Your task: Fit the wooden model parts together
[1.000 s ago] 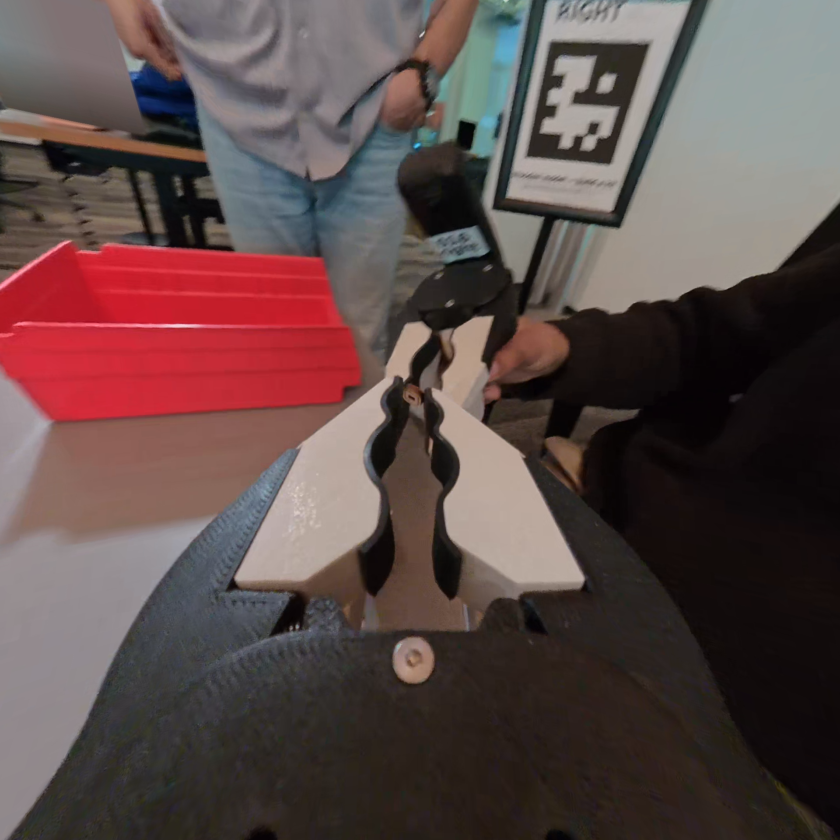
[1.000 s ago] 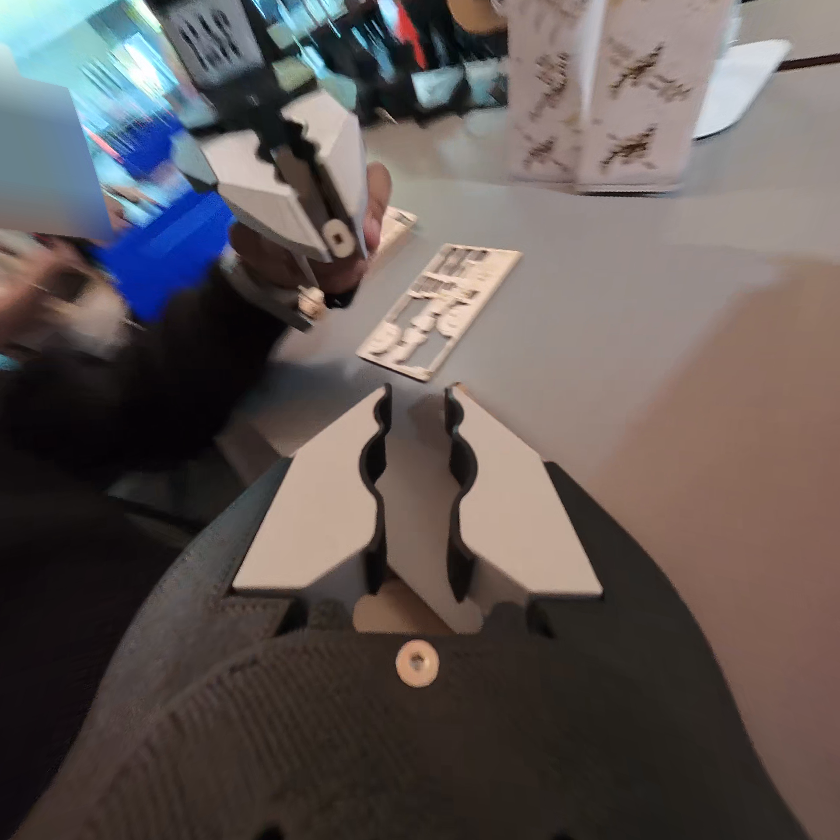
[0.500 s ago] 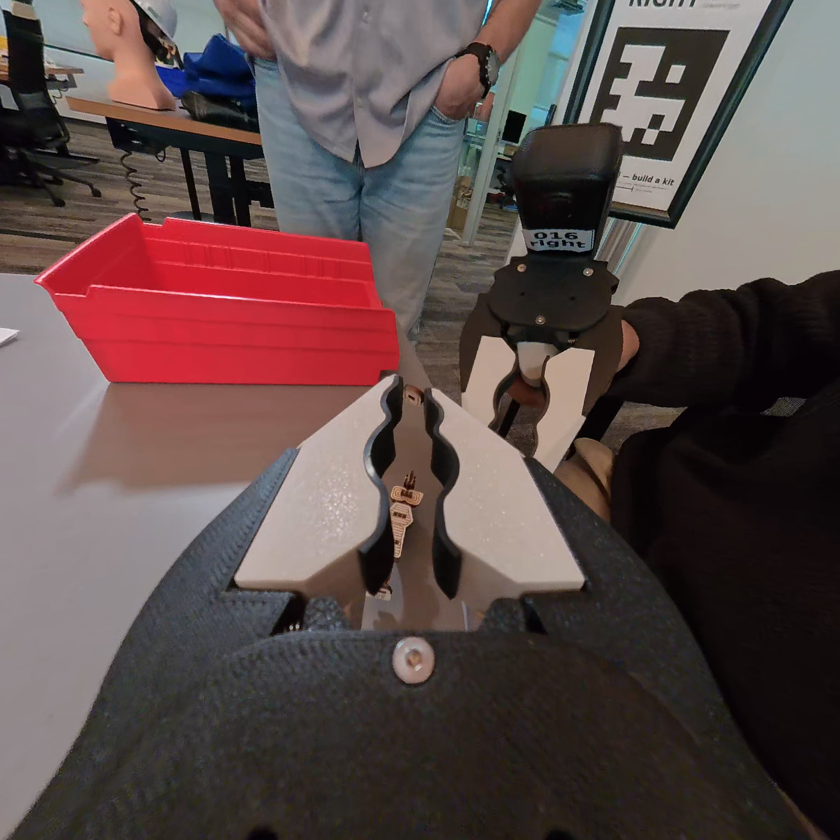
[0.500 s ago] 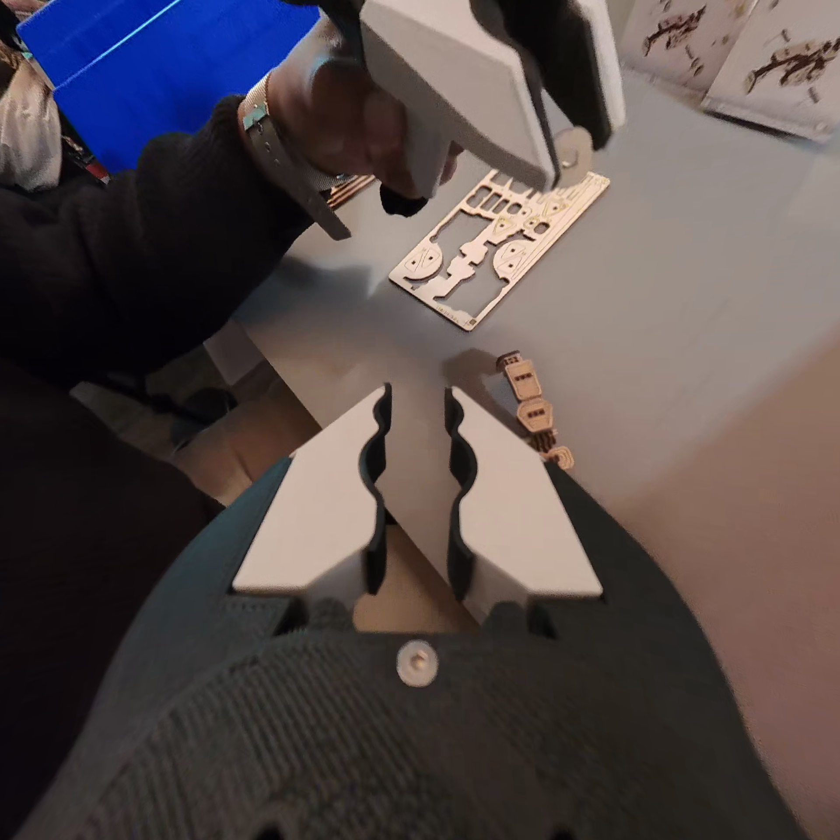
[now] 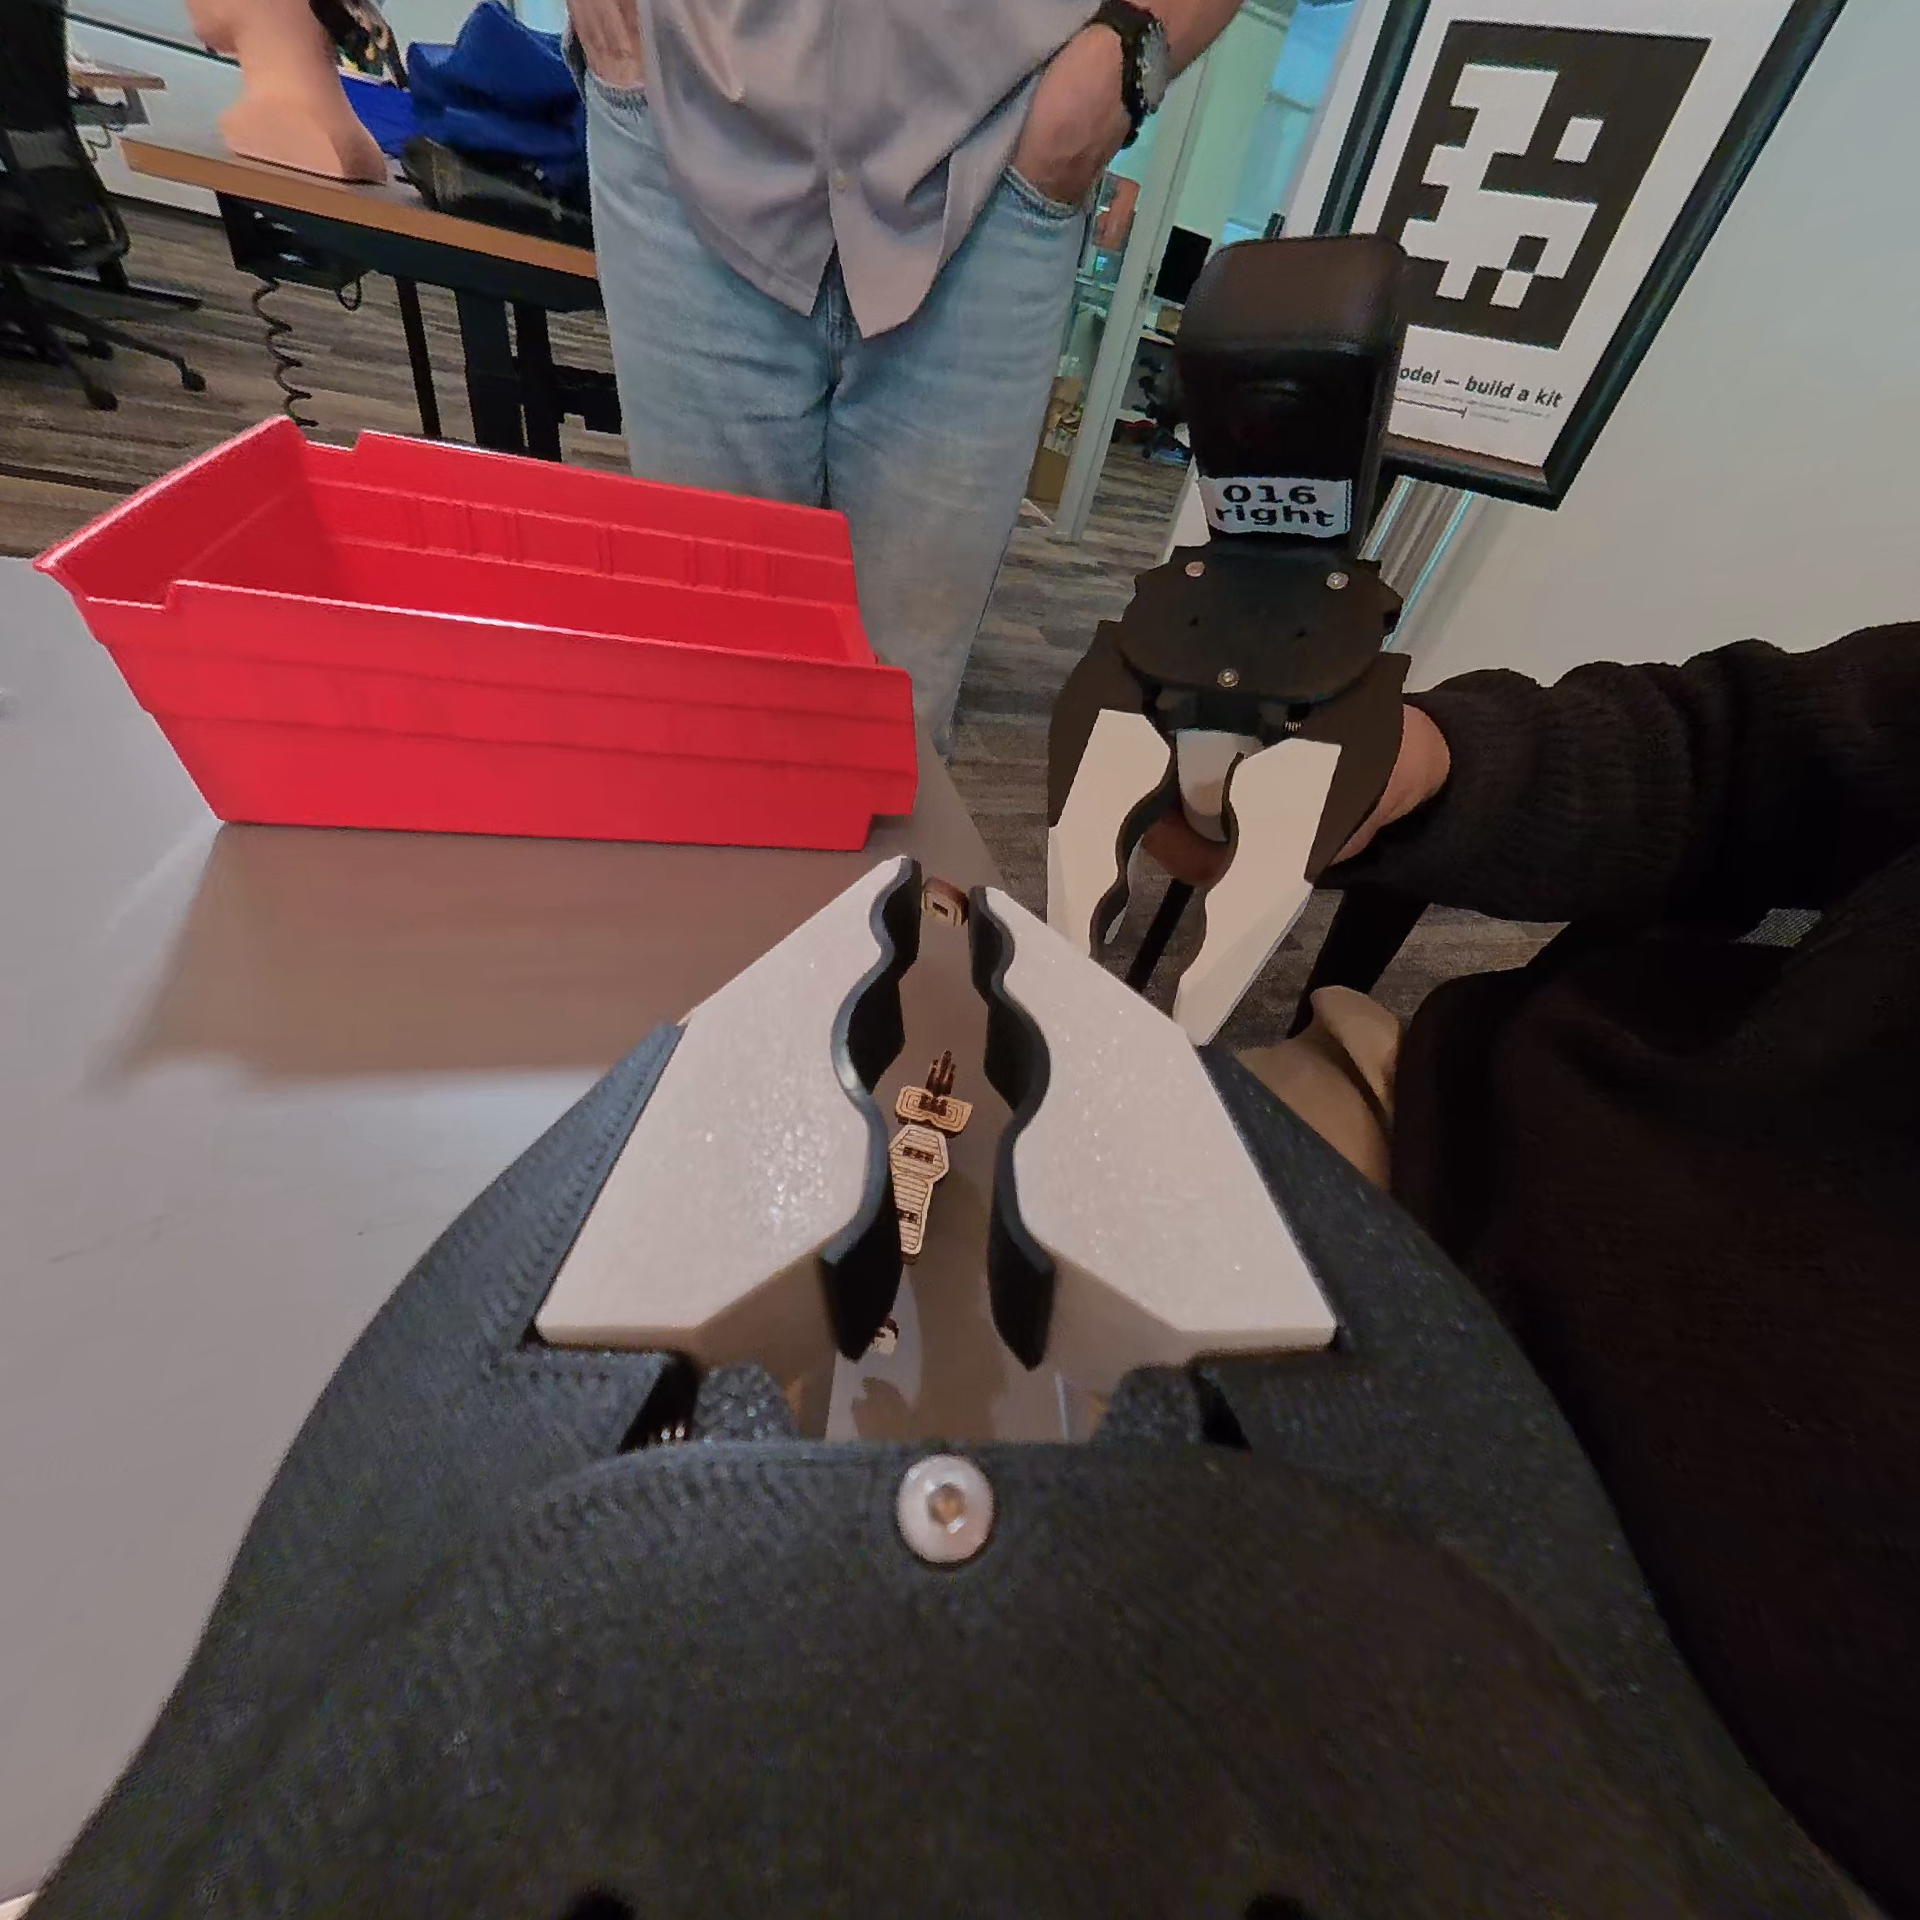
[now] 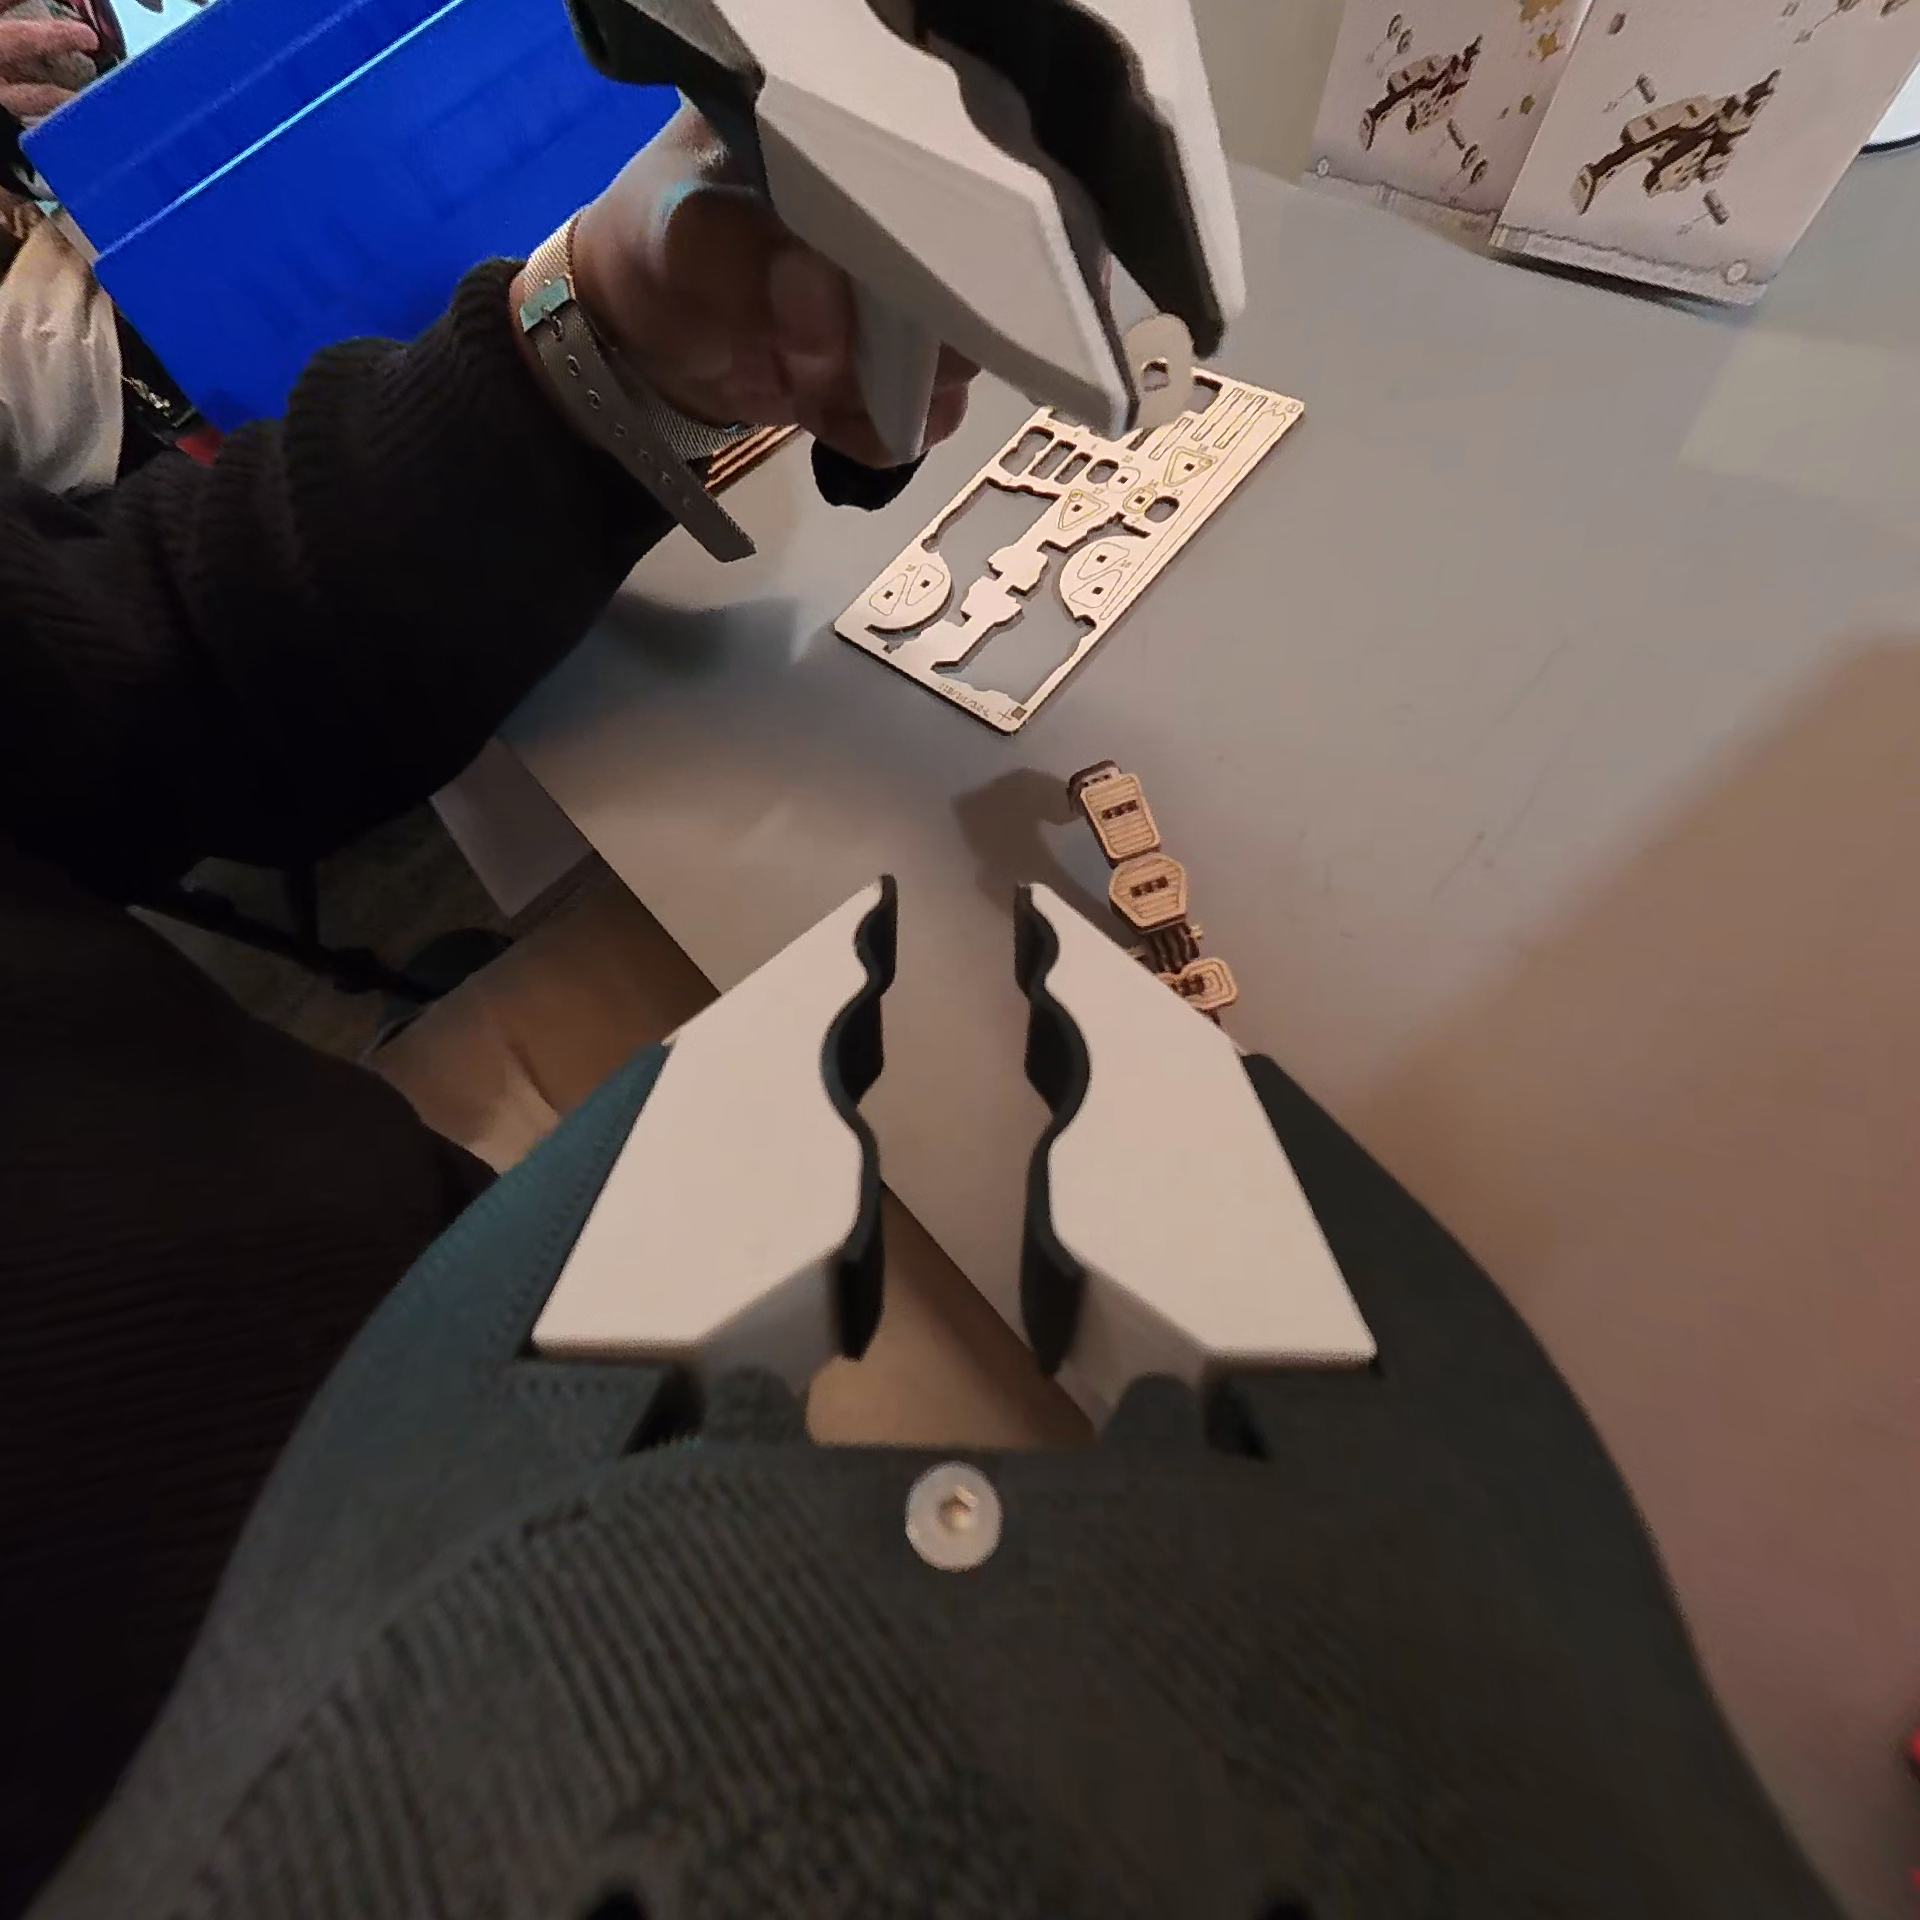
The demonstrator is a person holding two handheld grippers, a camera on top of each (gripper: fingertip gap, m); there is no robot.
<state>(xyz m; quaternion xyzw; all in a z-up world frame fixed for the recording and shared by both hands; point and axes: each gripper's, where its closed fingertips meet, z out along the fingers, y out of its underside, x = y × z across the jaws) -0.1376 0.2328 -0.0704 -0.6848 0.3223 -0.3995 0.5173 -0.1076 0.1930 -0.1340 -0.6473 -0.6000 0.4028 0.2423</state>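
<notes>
My left gripper [image 5: 943,891] is shut on a small flat wooden part [image 5: 943,902] pinched at its fingertips; the right wrist view shows that part [image 6: 1155,358] and the left gripper [image 6: 1148,374] held above the table. A partly joined wooden model piece [image 5: 925,1153] lies on the grey table below the left fingers, and also shows in the right wrist view [image 6: 1143,883]. My right gripper [image 6: 954,904] is open and empty, just left of that piece at the table's edge; it also shows in the left wrist view [image 5: 1143,956]. A wooden part sheet [image 6: 1070,551] lies flat farther back.
A red bin [image 5: 468,707] stands on the table [image 5: 312,1143] at the far side. A person in jeans [image 5: 831,312] stands behind it. A blue bin [image 6: 312,208] and printed model sheets [image 6: 1558,135] stand beyond. A framed marker sign [image 5: 1507,208] is at the right. Some 8 cm of space lies between my two pairs of fingers.
The left gripper, still holding the small part, has come over the model piece on the table. The right gripper has drawn back from it and tilted down toward the table edge.
</notes>
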